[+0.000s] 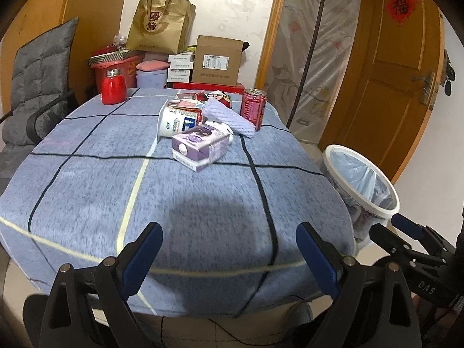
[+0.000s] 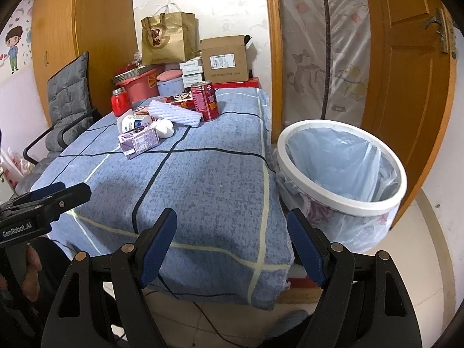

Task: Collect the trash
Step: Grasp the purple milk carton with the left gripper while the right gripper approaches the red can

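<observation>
Trash lies at the far middle of a table with a blue checked cloth (image 1: 87,191): a purple carton (image 1: 198,146), a white cup on its side (image 1: 175,121), a white foam sleeve (image 1: 229,116), a crumpled tissue (image 2: 164,127), a red can (image 1: 253,108) and a red snack packet (image 1: 216,98). A white bin with a blue liner (image 2: 342,165) stands right of the table. My left gripper (image 1: 229,256) is open and empty over the near table edge. My right gripper (image 2: 232,246) is open and empty at the near right corner, beside the bin.
A red jar (image 1: 113,87) stands at the far left of the table. A grey padded chair (image 1: 34,87) is on the left. Boxes, a gold paper bag (image 1: 161,26) and a red bucket (image 1: 130,66) are stacked behind the table. A wooden door (image 1: 406,72) is on the right.
</observation>
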A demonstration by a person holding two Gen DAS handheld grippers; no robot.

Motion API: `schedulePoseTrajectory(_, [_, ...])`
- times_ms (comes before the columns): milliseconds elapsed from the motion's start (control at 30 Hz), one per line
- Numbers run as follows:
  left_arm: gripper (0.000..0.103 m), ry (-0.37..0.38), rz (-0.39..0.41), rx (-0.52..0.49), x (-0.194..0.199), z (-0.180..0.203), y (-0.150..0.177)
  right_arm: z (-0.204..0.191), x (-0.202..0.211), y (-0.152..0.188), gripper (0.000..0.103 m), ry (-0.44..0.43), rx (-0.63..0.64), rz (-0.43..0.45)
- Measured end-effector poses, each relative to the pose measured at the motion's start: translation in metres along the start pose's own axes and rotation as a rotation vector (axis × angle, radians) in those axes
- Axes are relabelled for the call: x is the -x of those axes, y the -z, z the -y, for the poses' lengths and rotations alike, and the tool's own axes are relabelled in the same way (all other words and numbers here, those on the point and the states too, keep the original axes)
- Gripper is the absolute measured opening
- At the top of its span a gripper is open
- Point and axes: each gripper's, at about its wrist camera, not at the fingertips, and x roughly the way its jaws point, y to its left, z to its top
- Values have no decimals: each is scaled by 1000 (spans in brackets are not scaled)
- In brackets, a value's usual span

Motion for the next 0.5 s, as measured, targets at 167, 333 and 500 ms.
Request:
schedulePoseTrajectory(167, [94, -44, 30, -51, -18, -8, -18, -3, -18, -16, 78, -25, 22, -2])
schedulePoseTrajectory(333, [94, -59, 65, -74, -42, -25, -50, -12, -39, -40, 78, -54, 48, 2])
schedulePoseTrajectory(500, [94, -69, 48, -91, -69, -40, -77, -25, -60, -63, 78, -92, 94, 16])
